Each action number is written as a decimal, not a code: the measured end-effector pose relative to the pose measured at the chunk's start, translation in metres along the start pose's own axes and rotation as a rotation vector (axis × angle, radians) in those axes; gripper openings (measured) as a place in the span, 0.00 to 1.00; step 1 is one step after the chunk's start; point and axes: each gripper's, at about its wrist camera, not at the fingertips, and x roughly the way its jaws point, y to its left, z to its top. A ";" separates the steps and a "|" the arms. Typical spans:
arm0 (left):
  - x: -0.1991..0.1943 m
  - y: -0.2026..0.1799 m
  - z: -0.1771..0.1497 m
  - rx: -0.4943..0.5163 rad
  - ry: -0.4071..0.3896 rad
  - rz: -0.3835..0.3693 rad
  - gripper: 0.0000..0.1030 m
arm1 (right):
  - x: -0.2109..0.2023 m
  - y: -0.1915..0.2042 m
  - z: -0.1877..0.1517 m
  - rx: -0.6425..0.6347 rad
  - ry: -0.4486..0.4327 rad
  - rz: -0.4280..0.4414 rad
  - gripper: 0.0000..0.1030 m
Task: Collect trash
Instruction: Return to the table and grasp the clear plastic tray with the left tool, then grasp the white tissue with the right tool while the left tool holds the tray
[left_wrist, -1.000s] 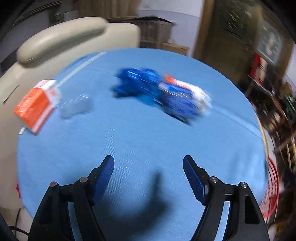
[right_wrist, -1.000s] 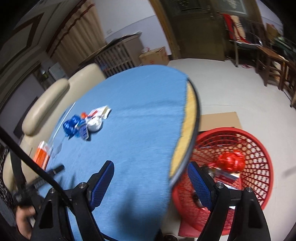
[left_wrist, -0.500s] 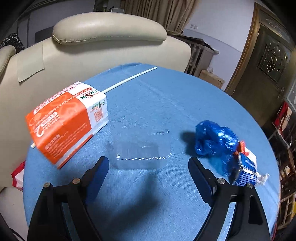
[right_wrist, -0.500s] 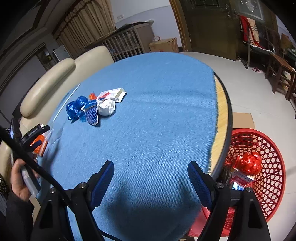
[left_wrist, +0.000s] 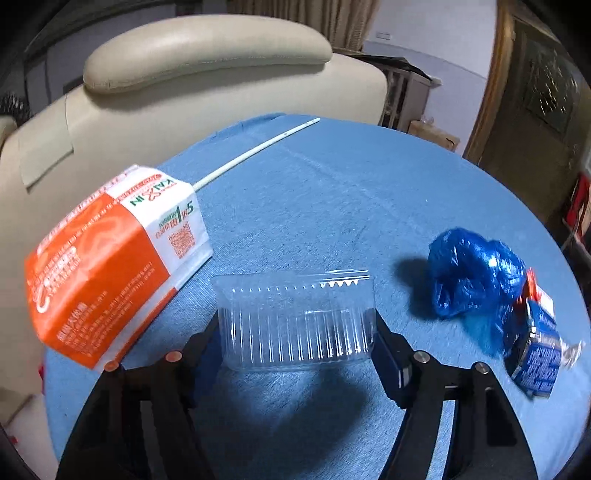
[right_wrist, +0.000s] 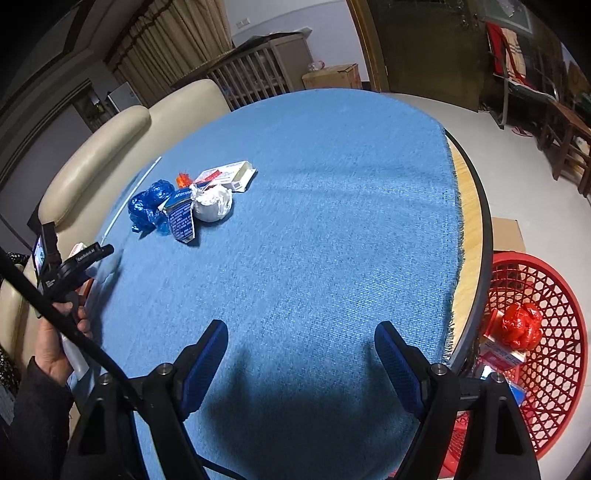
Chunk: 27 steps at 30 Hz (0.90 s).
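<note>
Right wrist only — red basket; left — clear tray.

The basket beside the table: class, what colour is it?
Red, an open lattice weave. The basket shows best in the right wrist view.

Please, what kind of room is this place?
Probably a living or dining room in a home: a round table under a blue cloth, a cream padded armchair right behind it, curtains and a wooden door.
</note>
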 end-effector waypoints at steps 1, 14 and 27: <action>-0.002 -0.001 -0.002 0.006 0.000 -0.001 0.70 | 0.001 0.001 0.001 -0.001 0.001 0.001 0.82; -0.044 -0.003 -0.046 0.041 0.018 -0.054 0.70 | 0.034 0.089 0.051 -0.181 -0.063 0.072 0.82; -0.056 0.008 -0.061 0.026 0.038 -0.084 0.70 | 0.145 0.188 0.123 -0.432 0.043 -0.087 0.82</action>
